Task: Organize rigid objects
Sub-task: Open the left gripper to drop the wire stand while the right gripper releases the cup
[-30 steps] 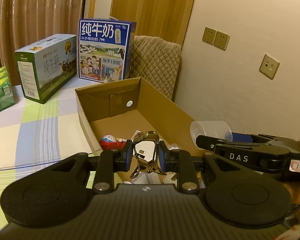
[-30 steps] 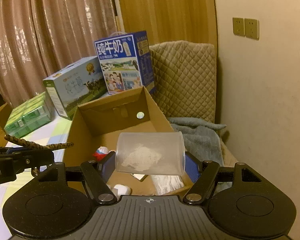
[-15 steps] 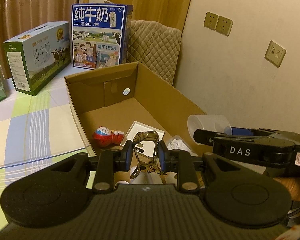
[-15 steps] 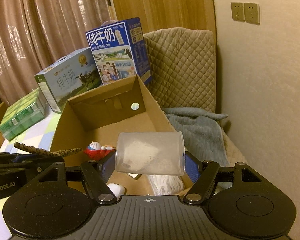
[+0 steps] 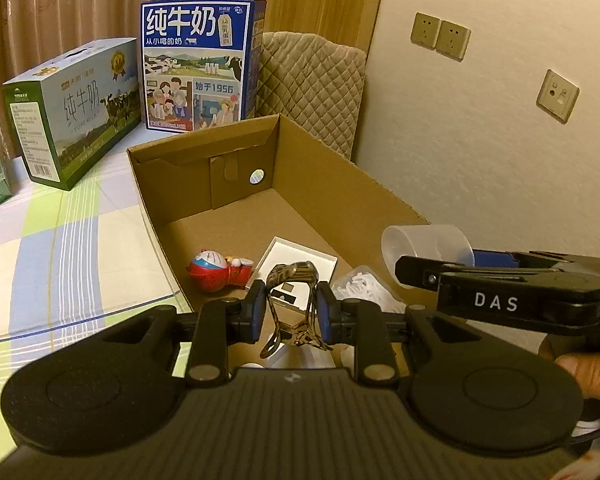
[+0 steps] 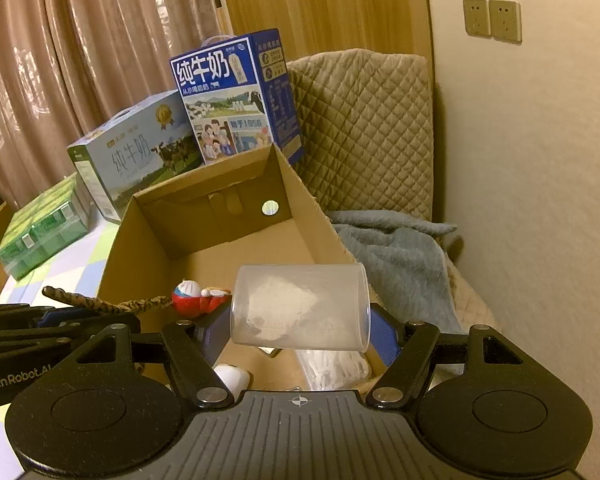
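My left gripper (image 5: 291,309) is shut on a leopard-patterned hair clip (image 5: 294,304) and holds it above the near end of the open cardboard box (image 5: 320,160). My right gripper (image 6: 296,334) is shut on a clear plastic cup (image 6: 300,306) lying sideways, also above the box's near end (image 6: 204,184). The cup also shows in the left wrist view (image 5: 424,246), and the clip in the right wrist view (image 6: 108,302). Inside the box lie a red and white toy figure (image 5: 216,272), a white flat tray (image 5: 300,262) and a white bundle (image 5: 364,284).
A blue milk carton (image 5: 200,68) and a green milk box (image 5: 72,108) stand behind the cardboard box on the checked cloth (image 5: 60,240). Green packs (image 6: 40,232) lie far left. A quilted cushion (image 6: 364,128) and grey towel (image 6: 396,248) sit right, by the wall.
Both grippers have moved forward and tilted down over the box, each still holding its object. More of the box floor and the toy figure now shows.
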Motion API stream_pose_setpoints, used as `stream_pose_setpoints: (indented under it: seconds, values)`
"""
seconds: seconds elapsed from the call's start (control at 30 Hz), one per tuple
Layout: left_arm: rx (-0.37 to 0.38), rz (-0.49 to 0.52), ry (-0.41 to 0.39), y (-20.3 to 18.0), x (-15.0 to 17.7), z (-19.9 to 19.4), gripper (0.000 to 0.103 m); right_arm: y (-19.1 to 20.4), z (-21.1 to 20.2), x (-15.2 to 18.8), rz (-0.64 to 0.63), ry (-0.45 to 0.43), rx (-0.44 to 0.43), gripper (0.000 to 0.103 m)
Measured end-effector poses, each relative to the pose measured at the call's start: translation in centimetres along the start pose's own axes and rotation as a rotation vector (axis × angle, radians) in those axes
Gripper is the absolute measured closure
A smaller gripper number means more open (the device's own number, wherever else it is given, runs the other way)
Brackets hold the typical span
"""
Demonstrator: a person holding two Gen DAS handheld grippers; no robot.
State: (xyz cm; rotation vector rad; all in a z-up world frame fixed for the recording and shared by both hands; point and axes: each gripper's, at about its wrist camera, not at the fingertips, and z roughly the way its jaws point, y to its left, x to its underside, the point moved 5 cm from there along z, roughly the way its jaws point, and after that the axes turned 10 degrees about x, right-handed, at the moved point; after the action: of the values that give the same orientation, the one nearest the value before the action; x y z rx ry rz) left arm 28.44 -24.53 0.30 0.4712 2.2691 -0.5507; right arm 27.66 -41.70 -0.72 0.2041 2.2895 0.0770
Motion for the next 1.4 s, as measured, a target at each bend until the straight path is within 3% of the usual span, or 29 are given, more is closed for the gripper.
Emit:
stream_pose_setpoints:
  seconds: [0.43,0.5,0.8,1.4]
  values:
    - [0.014,-0.007,0.027,0.7,-0.3,1.4,0.078,0.2,0.5,0.1,-0.005,0.007,-0.001,0.035]
    - [-0.002,-0.013,0.015,1.1,-0.6,1.2,0.071,0.1,0.4,0.1,-0.003,0.007,-0.002,0.035]
    - [-0.032,-0.041,-0.03,2.4,-1.0,-1.1,0.071,0.4,0.2,0.1,-0.002,0.008,-0.014,0.035]
    - [-0.051,-0.061,-0.018,3.0,0.4,-2.5,0.067,2.4,0.4,0.4,-0.019,0.03,-0.058,0.034]
